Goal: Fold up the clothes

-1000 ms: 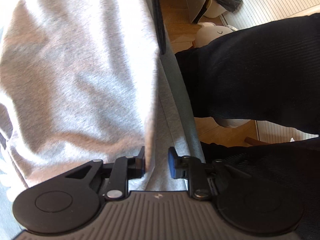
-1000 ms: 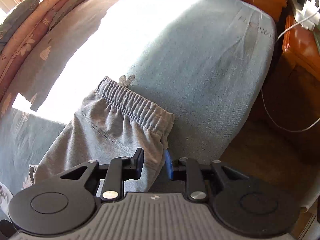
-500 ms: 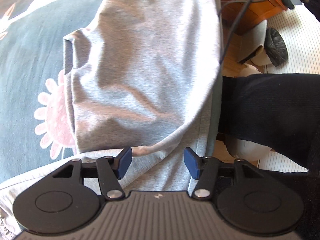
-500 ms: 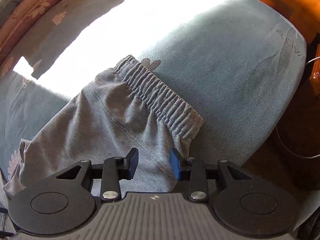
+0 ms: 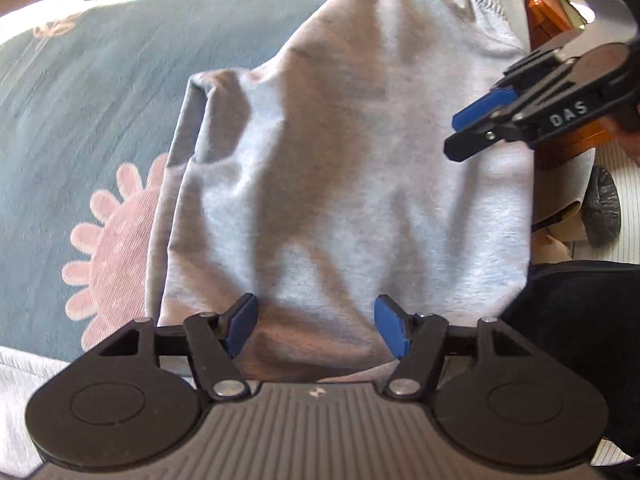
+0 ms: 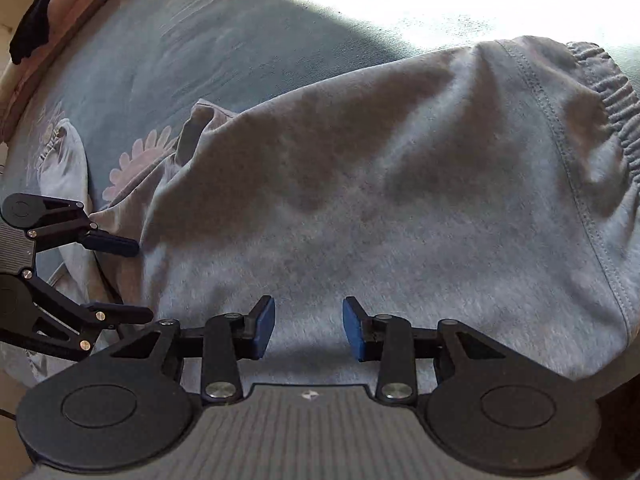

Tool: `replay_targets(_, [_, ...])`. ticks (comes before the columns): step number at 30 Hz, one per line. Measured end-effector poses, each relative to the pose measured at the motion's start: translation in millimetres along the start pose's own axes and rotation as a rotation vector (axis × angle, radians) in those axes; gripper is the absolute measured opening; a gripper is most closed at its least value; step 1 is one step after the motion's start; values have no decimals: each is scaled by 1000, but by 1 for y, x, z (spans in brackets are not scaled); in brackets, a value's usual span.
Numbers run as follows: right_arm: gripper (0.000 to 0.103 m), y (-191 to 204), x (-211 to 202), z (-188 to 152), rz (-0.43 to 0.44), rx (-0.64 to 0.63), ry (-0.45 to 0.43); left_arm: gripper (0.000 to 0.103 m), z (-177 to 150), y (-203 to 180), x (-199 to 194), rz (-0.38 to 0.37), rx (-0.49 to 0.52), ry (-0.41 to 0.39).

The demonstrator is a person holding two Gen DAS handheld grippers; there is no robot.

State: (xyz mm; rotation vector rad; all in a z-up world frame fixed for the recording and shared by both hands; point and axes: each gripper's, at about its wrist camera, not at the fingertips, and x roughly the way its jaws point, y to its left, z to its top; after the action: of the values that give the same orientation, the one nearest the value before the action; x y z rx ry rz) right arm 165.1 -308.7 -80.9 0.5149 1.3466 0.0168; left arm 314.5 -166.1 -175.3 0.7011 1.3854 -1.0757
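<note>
I see grey sweatpants (image 5: 352, 168) lying folded on a blue-grey bedspread (image 5: 92, 128) with pink flower prints.

Left wrist view: my left gripper (image 5: 316, 326) hangs above the near end of the garment, fingers spread and widening, nothing between the blue pads (image 5: 242, 324). Only this view shows the right gripper (image 5: 466, 130) from the side, over the garment's right edge, with wooden furniture (image 5: 536, 8) and a dark trouser leg (image 5: 580, 320) beyond the bed.

Right wrist view: my right gripper (image 6: 308, 328) hovers over the garment's broad middle, fingers parted and clear of the cloth. Only here do I see the elastic waistband (image 6: 612, 92) at far right, the sunlit patch on the bedspread (image 6: 160, 60) and the left gripper (image 6: 132, 280) at the left edge, fingers apart.

Against the earlier frames: a second ago both grippers were nearly closed at the fabric's edge; both have since released, and the views have swung to take in more of the garment.
</note>
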Motion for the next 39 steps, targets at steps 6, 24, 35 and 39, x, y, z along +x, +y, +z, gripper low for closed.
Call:
replay_targets(6, [50,12,-12,11,-9,-110,-37,64,17,33,-41,-100,-166,-244])
replay_targets(24, [51,9,-7,23,6,-240,-20,72,85,99,20,-441,-190,-283])
replay_targets(35, [51,6,-2,38,-8,-225,-61,70,98,140,55,-833,-473,-299])
replay_targets(39, [49,5,-14,49,-59,-255,-153,67,72,150,58,-831,-658,-364])
